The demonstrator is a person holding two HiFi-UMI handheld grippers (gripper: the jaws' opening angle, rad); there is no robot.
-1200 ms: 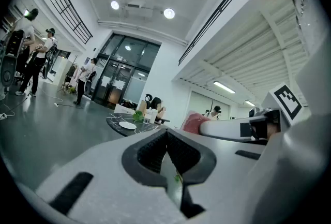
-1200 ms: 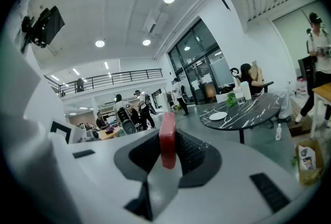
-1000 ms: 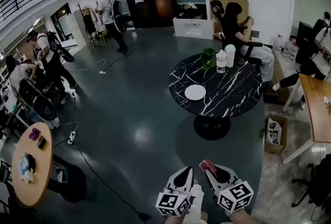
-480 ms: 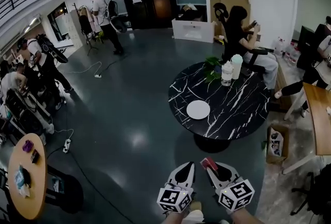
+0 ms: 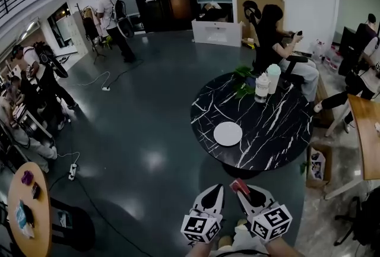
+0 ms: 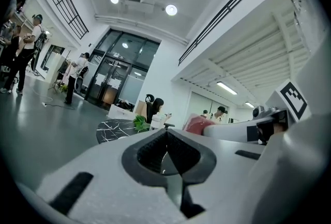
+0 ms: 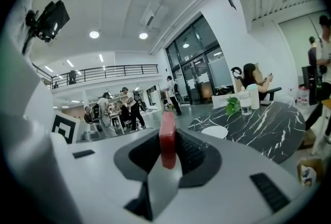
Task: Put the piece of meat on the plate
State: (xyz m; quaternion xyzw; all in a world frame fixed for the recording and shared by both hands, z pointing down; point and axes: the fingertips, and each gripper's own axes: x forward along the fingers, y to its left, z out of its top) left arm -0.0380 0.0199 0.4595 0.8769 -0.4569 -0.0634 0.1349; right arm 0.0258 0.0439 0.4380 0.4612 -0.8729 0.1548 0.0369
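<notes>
Red meat (image 7: pixel 167 137) is sitting pinched in our right tool (image 5: pixel 242 190), left tool (image 5: pixel 214 192) pressed together; likely mid-carry, we are needing to reach the plate (image 5: pixel 228 133).

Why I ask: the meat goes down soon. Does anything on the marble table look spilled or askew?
Nothing stands out. The white plate lies flat and bare on the marble table, two containers stand upright beside the plant, and no spill shows. The meat sits clamped in the right gripper.

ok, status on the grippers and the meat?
Right gripper shut on the meat. Left gripper shut, empty. Plate bare on the table ahead, out of reach. Path looks open.
</notes>
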